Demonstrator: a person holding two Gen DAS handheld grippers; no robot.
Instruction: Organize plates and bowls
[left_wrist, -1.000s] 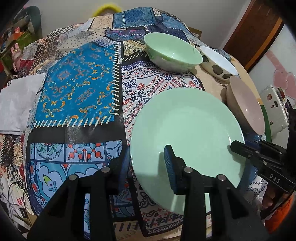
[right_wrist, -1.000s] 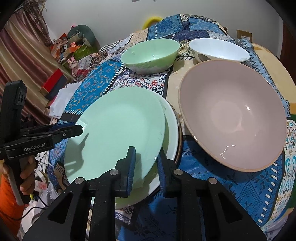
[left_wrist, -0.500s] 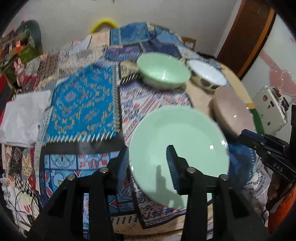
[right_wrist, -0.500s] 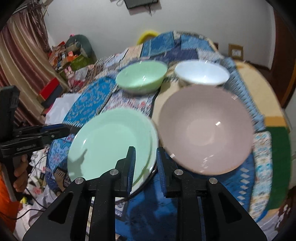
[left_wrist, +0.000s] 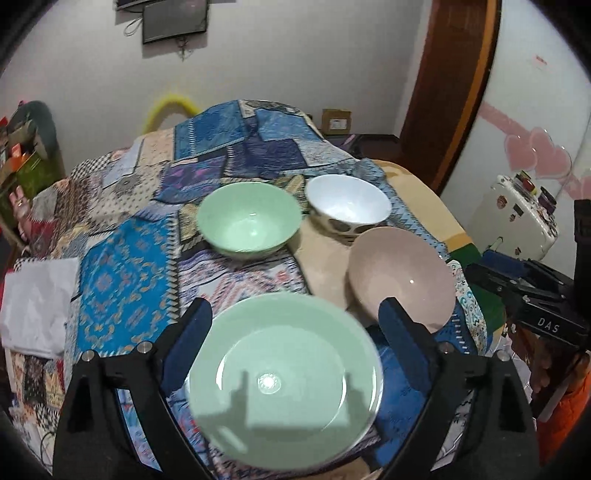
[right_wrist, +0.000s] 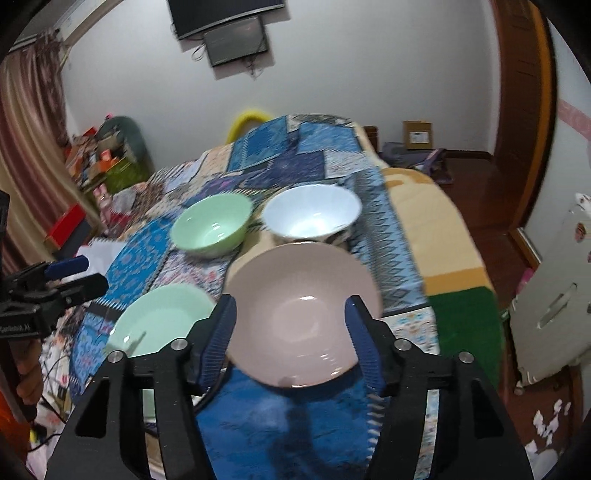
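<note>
Both wrist views look steeply down, close, sharing the green plate (left_wrist: 284, 384), pink bowl (right_wrist: 301, 317).

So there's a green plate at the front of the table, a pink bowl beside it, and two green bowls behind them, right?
Not quite. Only one of the back bowls is green; the other is a white bowl, as the left wrist view shows. The green plate and pink bowl are as you say.

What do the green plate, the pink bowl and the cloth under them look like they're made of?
Green plate: glossy, opaque, with a bright highlight at its centre; probably glazed ceramic or milk glass, possibly melamine.
Pink bowl: smooth and shiny with small glints; likely glazed ceramic, though plastic can't be ruled out.
Cloth: matte, printed patchwork-pattern fabric that drapes over the edge.
</note>
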